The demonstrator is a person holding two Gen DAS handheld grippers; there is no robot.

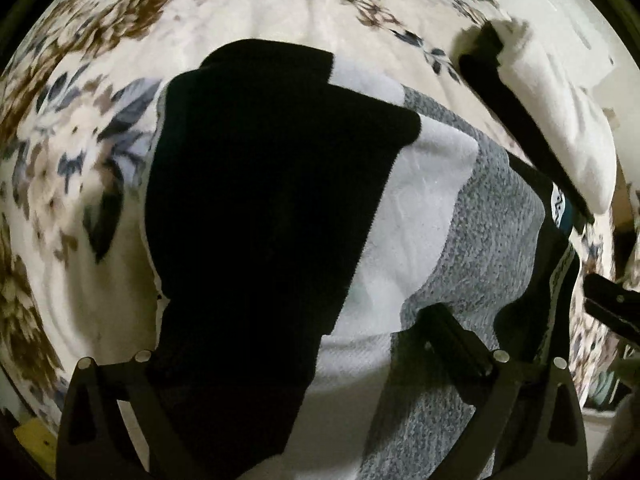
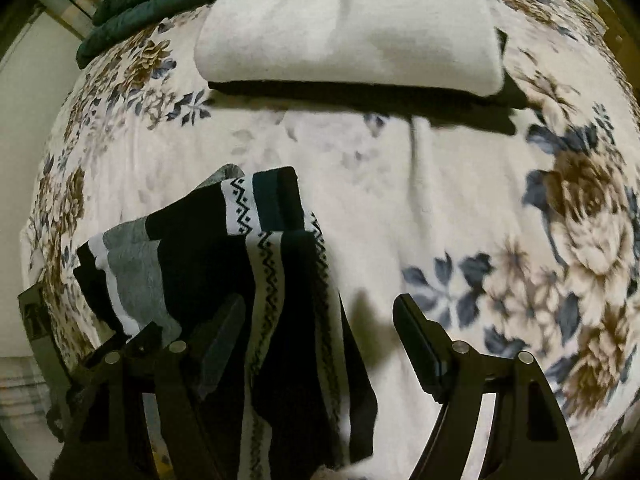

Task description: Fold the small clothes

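Both grippers are seen pointed steeply down over a flower-printed blanket [image 2: 460,208] on which a striped sock pair [image 1: 280,200] is laid. Left gripper [image 1: 288,360] is held with its jaws spread wide, nothing pinched between them, directly above the black, white and grey bands of the socks. Right gripper [image 2: 320,320] is likewise parted and empty; its left finger [image 2: 220,336] is placed just beside, perhaps over, the zigzag-patterned cuffs [image 2: 272,264], though contact cannot be settled from this blurred view.

Folded white cloth [image 2: 348,28] is stacked on a dark piece further up the blanket, well apart from the socks, with a green garment [image 2: 132,4] at the far corner.

For a neat fold, the cuff end is best pinched through both layers at once, while the toe end is pinned flat by the other claw. Edges should be matched before release, since the fleecy fabric is judged likely to slide and skew.
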